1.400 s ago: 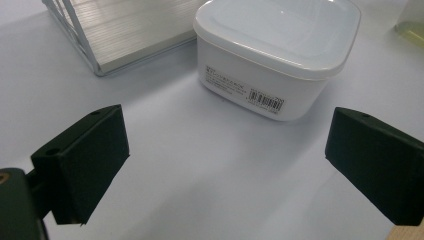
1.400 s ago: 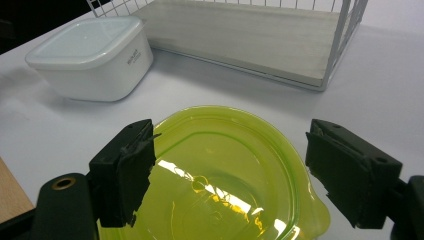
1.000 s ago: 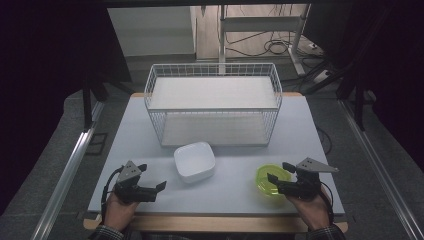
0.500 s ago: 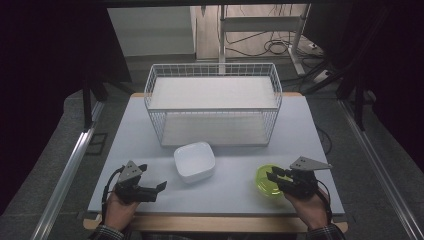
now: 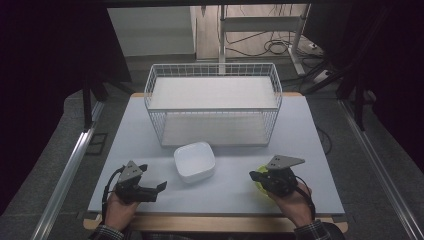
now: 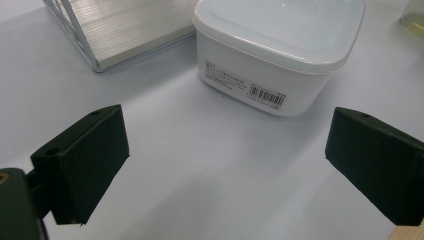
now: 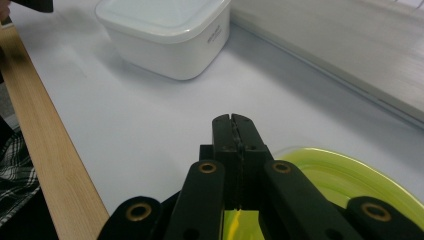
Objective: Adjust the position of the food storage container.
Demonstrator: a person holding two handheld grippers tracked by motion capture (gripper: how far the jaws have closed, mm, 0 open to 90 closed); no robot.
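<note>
Table [image 5: 150, 125] with a pale top fills the high view, and on it we see a white wire basket [image 5: 214, 107] toward the far side and a white lidded container [image 5: 194, 161] just in front of it. Our left gripper [image 5: 159, 186] rests near the front edge, left of the container, jaws spread. Our right gripper [image 5: 254, 176] sits over a yellow-green lid [image 5: 258, 184] at the front right.

In the left gripper view, we see both black jaws wide apart with nothing between them; the white lidded container [image 6: 280, 50] stands ahead, a barcode label on its side, the basket's corner [image 6: 95, 30] beside it.

In the right gripper view, the jaws are pressed together on the near rim of the yellow-green lid [image 7: 345, 180]. The container [image 7: 165, 35] lies well apart, beyond them.
</note>
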